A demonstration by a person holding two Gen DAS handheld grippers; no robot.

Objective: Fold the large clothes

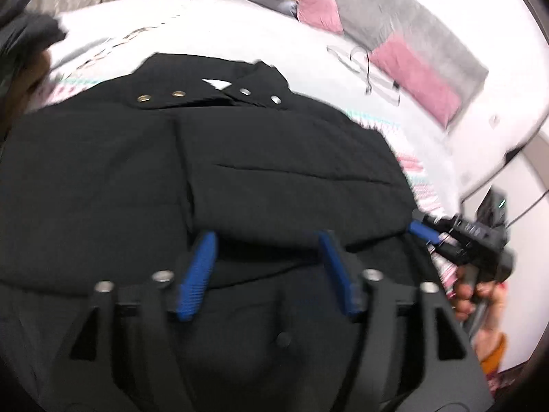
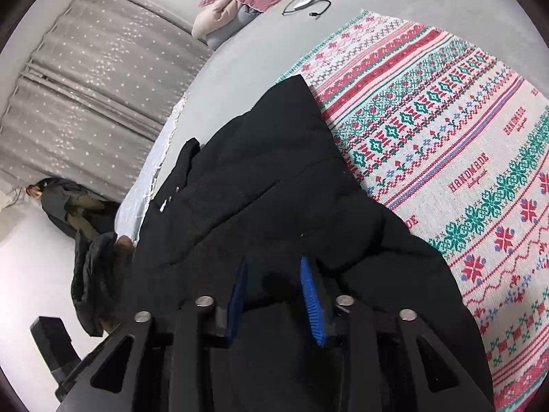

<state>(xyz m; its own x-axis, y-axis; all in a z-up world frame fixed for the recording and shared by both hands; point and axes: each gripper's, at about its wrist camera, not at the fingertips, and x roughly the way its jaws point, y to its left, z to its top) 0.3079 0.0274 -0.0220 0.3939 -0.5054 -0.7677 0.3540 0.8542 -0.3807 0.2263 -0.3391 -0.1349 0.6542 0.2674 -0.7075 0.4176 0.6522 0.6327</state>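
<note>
black padded jacket (image 1: 240, 158) sprawls ahead of and beneath both spread, empty claws, left gripper (image 1: 267, 271) and right gripper (image 2: 274, 292), on the patterned blanket (image 2: 446, 137); probably bulky, soft, slippery, best pinched at its near hem edge.

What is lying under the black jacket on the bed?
Under the black jacket lies a patterned knitted blanket, red, green and white, on the grey bedcover. What lies beneath the jacket's middle is covered and cannot be seen.
</note>
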